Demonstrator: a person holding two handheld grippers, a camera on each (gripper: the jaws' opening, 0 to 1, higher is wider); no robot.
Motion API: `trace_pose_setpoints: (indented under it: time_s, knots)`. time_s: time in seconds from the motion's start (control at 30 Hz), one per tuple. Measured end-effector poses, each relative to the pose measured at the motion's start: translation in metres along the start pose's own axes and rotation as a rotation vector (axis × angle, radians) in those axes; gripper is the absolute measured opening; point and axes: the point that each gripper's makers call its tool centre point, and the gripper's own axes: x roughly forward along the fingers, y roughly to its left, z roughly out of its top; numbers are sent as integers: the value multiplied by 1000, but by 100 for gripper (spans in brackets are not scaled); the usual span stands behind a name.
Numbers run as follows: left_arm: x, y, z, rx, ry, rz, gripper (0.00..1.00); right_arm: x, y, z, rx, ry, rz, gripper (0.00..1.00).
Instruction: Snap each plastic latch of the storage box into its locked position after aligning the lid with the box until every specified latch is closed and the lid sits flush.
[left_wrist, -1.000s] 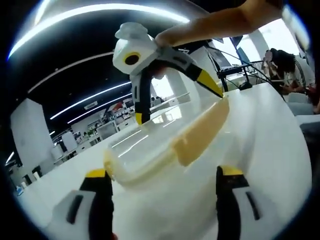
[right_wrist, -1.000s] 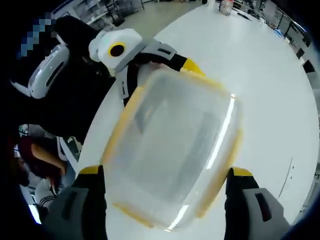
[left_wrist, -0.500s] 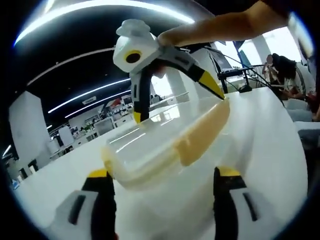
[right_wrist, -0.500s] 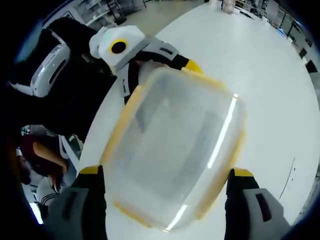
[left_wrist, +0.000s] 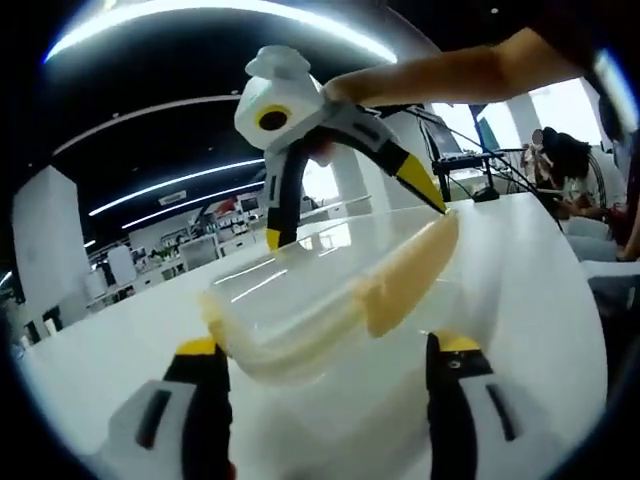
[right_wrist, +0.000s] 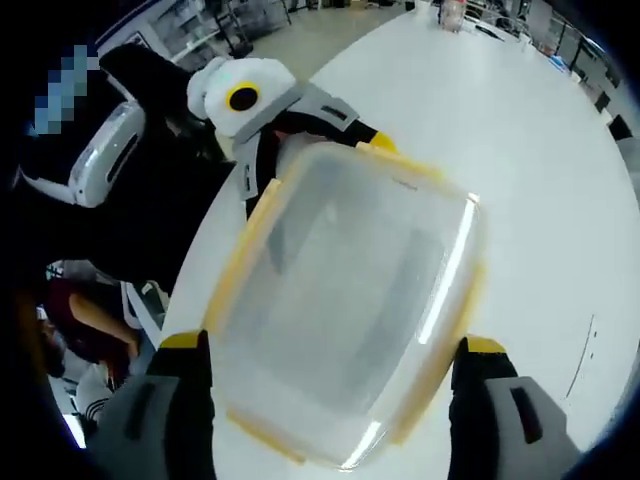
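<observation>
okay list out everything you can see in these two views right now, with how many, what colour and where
storage box: one, clear with yellow latches, on the table between both grippers
white table: one, under the box
jar: one, far end of the table, too small to tell more
seated people: at least one, far right in the left gripper view
left gripper: white, black and yellow, open at the box's far edge
right gripper: same colours, open astride the box
</observation>
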Motion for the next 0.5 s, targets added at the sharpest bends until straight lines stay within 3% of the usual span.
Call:
trace_pose_setpoints:
  time_s: [0.27, 0.4, 0.5]
  knots:
    - [8, 2, -1, -8, 19, 0, 83, -1, 0, -3, -4, 28, 5, 99]
    - [14, 3, -2, -23, 15, -11, 88, -2, 0, -4, -12, -34, 16, 97]
    - [17, 3, -2, -33, 14, -18, 90, -4, -3, -4, -14, -39, 31, 94]
